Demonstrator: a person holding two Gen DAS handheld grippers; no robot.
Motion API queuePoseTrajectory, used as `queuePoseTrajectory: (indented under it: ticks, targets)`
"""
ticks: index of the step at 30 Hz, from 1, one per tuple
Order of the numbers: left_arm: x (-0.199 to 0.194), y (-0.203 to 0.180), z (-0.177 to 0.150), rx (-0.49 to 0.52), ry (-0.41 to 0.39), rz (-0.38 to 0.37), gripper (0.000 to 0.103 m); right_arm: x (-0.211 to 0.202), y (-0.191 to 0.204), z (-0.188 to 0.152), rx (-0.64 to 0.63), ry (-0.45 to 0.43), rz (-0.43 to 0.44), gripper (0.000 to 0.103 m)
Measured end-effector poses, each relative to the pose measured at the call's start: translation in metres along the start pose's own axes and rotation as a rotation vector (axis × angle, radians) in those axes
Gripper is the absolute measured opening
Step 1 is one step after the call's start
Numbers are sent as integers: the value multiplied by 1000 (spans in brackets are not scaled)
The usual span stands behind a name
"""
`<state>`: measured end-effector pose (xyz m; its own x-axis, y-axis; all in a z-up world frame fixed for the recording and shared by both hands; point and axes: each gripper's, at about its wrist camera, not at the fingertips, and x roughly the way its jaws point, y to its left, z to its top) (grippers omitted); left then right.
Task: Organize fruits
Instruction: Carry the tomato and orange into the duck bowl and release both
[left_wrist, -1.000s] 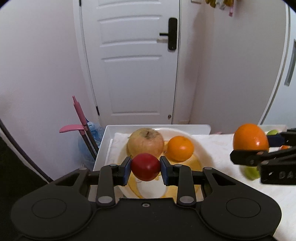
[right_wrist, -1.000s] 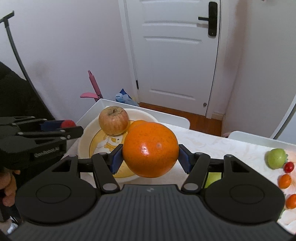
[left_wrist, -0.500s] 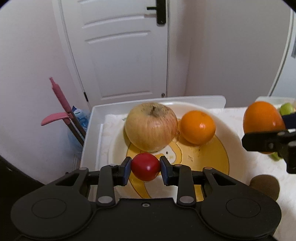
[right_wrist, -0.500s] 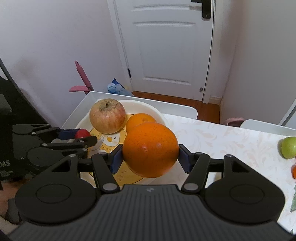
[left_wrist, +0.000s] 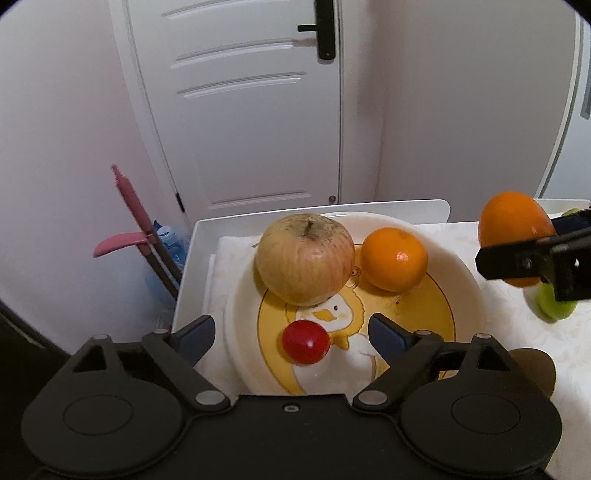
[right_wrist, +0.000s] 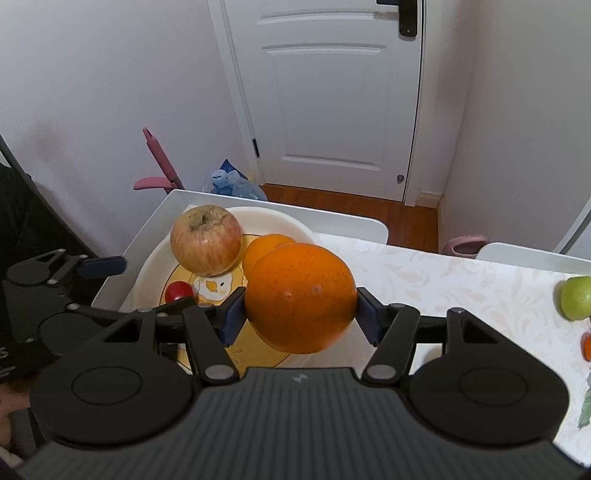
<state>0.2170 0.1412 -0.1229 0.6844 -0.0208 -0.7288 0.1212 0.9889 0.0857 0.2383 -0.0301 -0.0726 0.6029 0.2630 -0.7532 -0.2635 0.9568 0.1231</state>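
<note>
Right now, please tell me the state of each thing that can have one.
Left tongs: opening, nothing gripped.
Cherry tomato: lying free on the plate.
Right tongs: closed on the big orange.
Apple: resting on plate.
Small orange: resting on plate.
Door: closed.

Apple (left_wrist: 304, 258) left of orange (left_wrist: 393, 258) on plate (left_wrist: 461, 295) (tomato (left_wrist: 306, 342) in front).

We are seeing the round cream plate's (left_wrist: 465, 280) right half lying bare — the big yellowish apple (left_wrist: 304, 258) and small orange (left_wrist: 393, 258) are crowding its back.
</note>
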Motion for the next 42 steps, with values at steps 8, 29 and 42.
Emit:
queuePoseTrajectory:
  ticks: [8, 29, 42]
  targets:
    - [-26, 13, -9, -83, -2, 21, 94, 11, 6, -2, -64, 29, 15, 77]
    - [-47, 32, -24, -160, 9, 87, 95, 67, 48, -20, -242, 99, 45, 78]
    - [-70, 30, -23, -193, -26, 80, 95, 25, 42, -15, -238, 4, 1, 103]
